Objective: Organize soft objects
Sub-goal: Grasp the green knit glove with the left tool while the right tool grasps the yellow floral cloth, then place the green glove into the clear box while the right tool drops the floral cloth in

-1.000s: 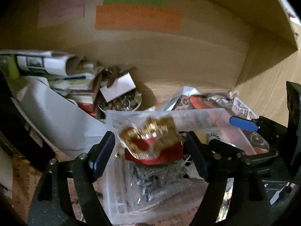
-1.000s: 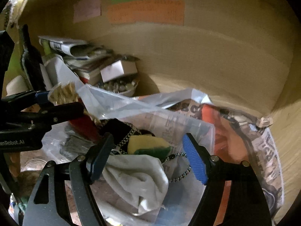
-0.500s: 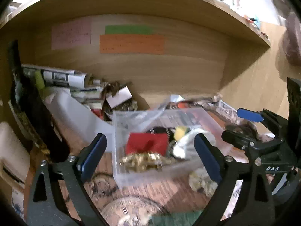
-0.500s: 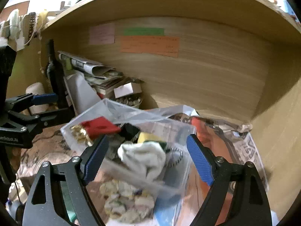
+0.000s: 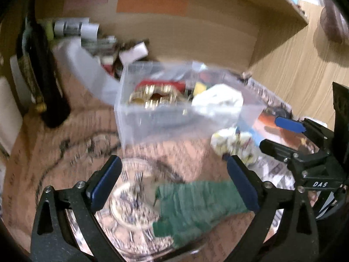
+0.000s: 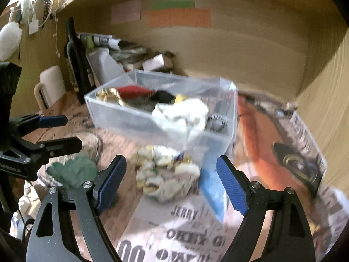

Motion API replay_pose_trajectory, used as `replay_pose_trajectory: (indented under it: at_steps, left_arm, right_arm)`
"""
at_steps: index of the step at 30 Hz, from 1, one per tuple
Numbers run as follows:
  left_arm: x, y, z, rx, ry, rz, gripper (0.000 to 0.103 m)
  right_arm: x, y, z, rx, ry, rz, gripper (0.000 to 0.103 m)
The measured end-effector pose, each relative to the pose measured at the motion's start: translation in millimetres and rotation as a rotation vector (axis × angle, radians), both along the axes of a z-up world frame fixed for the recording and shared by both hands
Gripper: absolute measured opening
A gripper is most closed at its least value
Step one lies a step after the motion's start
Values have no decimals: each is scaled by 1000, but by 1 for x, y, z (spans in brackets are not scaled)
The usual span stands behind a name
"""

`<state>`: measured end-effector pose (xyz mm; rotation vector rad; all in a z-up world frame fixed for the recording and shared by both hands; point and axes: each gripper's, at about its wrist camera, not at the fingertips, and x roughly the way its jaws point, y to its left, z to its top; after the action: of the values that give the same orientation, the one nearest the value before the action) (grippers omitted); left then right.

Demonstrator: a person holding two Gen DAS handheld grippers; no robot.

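Note:
A clear plastic bin (image 5: pixel 139 118) (image 6: pixel 122 113) stands on the shelf and holds a red and gold crown (image 5: pixel 152 93) (image 6: pixel 109 95), a white cloth (image 5: pixel 220 100) (image 6: pixel 181 113) and other soft items. A crumpled pale floral cloth (image 5: pixel 235 144) (image 6: pixel 165 172) lies in front of the bin. A green cloth (image 5: pixel 194 205) (image 6: pixel 72 170) lies on a glass dish. My left gripper (image 5: pixel 174 185) is open and empty above the green cloth. My right gripper (image 6: pixel 172 183) is open and empty just before the floral cloth.
A dark bottle (image 6: pixel 75 65), rolled papers (image 5: pixel 74 27) and a white box (image 5: pixel 133 52) crowd the back left of the wooden alcove. Newspaper (image 6: pixel 283 152) covers the right side. A white mug (image 6: pixel 51 87) stands at the left. Coloured notes (image 6: pixel 178 17) stick to the back wall.
Both grippers have pulled back from the bin, open and empty. The crown now lies in the bin. The floral cloth and the green cloth have come into view in front.

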<state>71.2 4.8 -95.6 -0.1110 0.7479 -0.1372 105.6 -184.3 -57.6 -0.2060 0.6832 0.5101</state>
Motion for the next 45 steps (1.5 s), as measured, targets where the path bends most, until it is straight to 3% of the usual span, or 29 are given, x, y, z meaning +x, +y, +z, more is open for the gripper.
replay_pose_trajectory:
  at_steps: [8,9,11,14,20,22,25,35,45]
  left_arm:
    - [-13,-1,-30,-11,60,-6,96]
    - [-13,-2,-32,-17,62,-10,94]
    - [-13,-2,-37,-32,77,-24,77]
    - [-13,-2,-40,-37,59,-17,70]
    - [-14,-5,-38,-45,45,-33,49]
    - [-13,-4,-37,-51,44,-34,45]
    - [-13,-3,-34,-53,36,-31,40]
    - [-13,6,-6,-40,-56,-3,38]
    - [-5,13,46,-46,-210,28,38]
  right_arm:
    - [4,-5,-26,15,95,-27,83]
    - [4,-4,-28,15,102,-28,83]
    - [7,-2,-33,9,115,-30,82]
    - [11,0,-38,4,130,-30,80]
    - [14,6,-45,-3,144,-19,47]
    - [13,6,-45,-3,138,-16,33]
    - [12,5,-44,10,136,-12,21]
    - [-4,-4,-19,57,50,-19,18]
    - [-15,-8,24,104,-94,-18,18]
